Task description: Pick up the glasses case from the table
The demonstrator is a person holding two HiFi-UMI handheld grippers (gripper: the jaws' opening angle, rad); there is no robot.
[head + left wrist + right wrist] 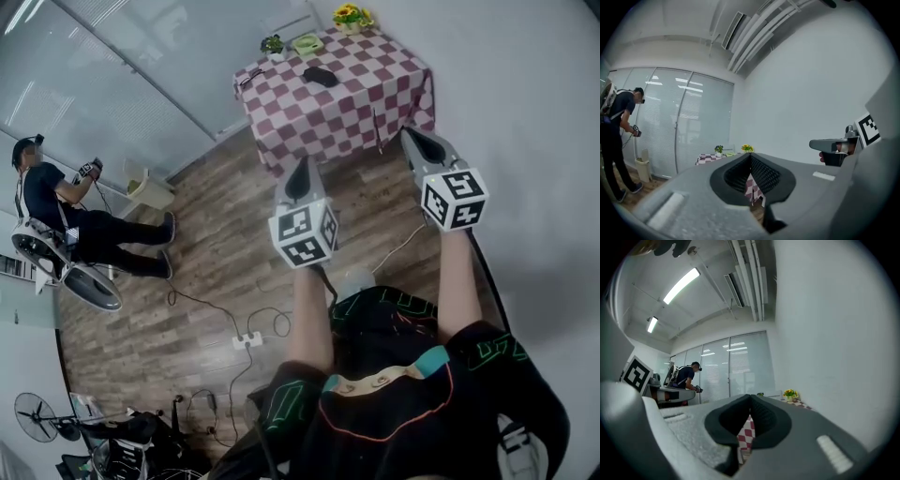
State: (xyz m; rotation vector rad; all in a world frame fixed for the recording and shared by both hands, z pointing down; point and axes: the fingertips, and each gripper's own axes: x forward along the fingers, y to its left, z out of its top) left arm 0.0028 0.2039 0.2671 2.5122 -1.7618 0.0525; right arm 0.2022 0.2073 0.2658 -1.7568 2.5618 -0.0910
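Right claw (750, 401): pressed together, empty, held level.
Left claw (750, 159): closed on nothing too.
Glasses case (320, 75): dark, mid-counter (375, 89), nearer the far edge, well apart from both claws.
Step in hand: approach. Get close first, spread one claw, then straddle the case's narrow width.

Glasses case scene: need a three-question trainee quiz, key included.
1. True or false: the glasses case lies on the checkered table.
2. The left gripper and the right gripper are: A) both shut with nothing between the jaws; B) both wide open; C) one closed on the case.
3. What stands on the table's far right corner in the head view?
Key: 1 true; 2 A; 3 a pot of yellow flowers.
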